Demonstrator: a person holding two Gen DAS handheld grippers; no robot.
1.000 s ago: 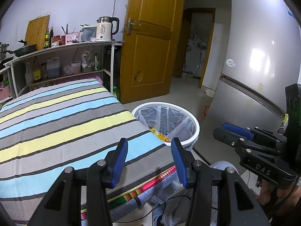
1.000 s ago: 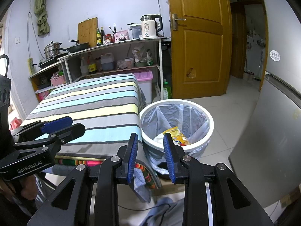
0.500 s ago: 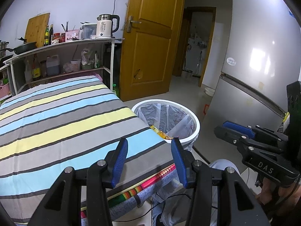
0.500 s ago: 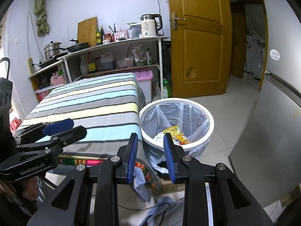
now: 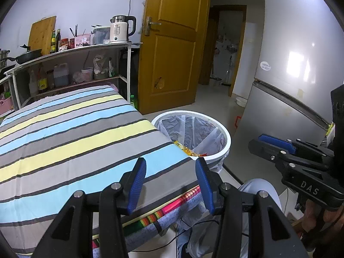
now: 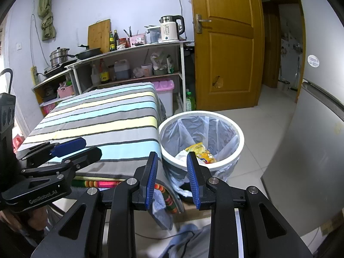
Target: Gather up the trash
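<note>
Beside the table's near right corner stands the lined bin (image 6: pixel 201 138), trash (image 6: pixel 201 150) already inside. Left gripper (image 5: pixel 171 183) hovers over that corner, jaws spread and empty; right gripper (image 6: pixel 172 177) hangs before the bin, jaws narrowly parted, pinching nothing. No trash shows on the striped cloth (image 5: pixel 71 137); best practice is to scan the table edges before reaching.
</note>
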